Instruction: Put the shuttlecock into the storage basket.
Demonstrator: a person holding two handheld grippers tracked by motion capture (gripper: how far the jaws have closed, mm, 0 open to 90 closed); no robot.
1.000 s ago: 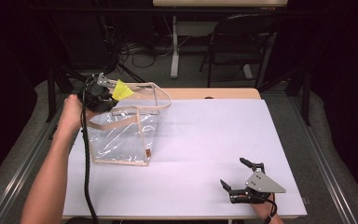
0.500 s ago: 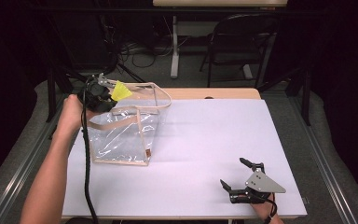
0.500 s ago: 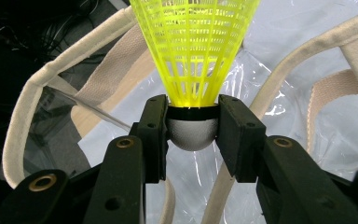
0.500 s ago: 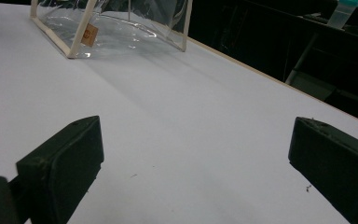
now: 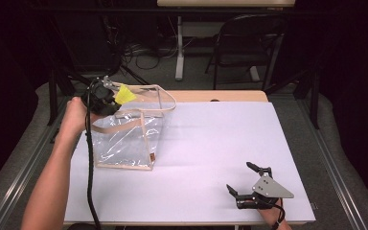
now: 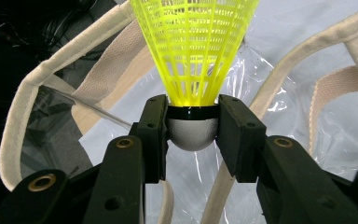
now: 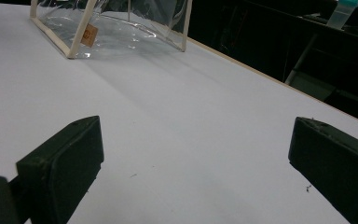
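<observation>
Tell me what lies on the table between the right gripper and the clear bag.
Nothing: the high view shows bare white table between the right gripper and clear bag.

The small tan tag (image 7: 89, 34) on the clear bag (image 7: 121, 28) bears marks too blurred to read.

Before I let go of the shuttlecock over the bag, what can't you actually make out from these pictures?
- Inside of the clear bag: high view, glare on the plastic; contents unclear.
- Bag's mouth: left gripper view, the yellow shuttlecock and left tongs cover it.
- Small tag on the bag: right gripper view, print too small.
- Bag's top: right gripper view, cut off by the upper edge.
</observation>
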